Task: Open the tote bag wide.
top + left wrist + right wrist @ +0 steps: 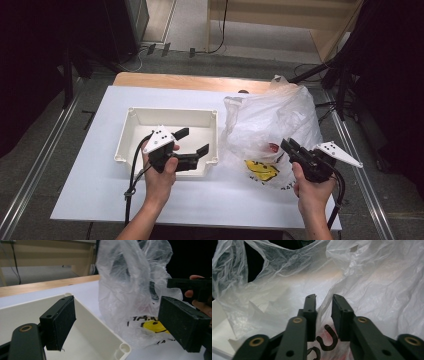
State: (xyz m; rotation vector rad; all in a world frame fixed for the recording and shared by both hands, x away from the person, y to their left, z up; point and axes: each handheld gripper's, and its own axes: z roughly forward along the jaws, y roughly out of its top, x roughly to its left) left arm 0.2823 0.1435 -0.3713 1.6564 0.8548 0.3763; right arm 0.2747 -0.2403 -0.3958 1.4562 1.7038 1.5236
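I'm working at a white table (pixel 90 185) that's sitting on a wooden top, with grey floor, metal rails and some cables lying around it, and a pale wooden shelf unit at the back of the room. Nearest to me, my left hand (pixel 161 172) is holding the left gripper (pixel 192 141) just over the front right corner of the white plastic bin (pixel 131 131), and its jaws are standing wide apart with nothing between them. In the left gripper view I'm looking past those two black pads (pixel 60 322) at the bin's corner (pixel 120 350) below and the bag just beyond it. Over on the other side my right hand (pixel 312 187) is holding the right gripper (pixel 289 146) up against the lower right side of the crinkly clear plastic bag (pixel 270 122). In the right gripper view its jaws are sitting close together with a narrow gap, and a fold of the bag's film (pixel 324 307) is running up between the pads (pixel 310 312); I honestly can't tell whether they're actually pinching it or just bracketing it. The bag is standing on the table just to the right of the bin, touching or nearly touching its right wall, with a yellow smiley print (pixel 261 170) and some black lettering low on the side facing me and something red showing through near it. Further back the bag's handles are sticking up loosely.
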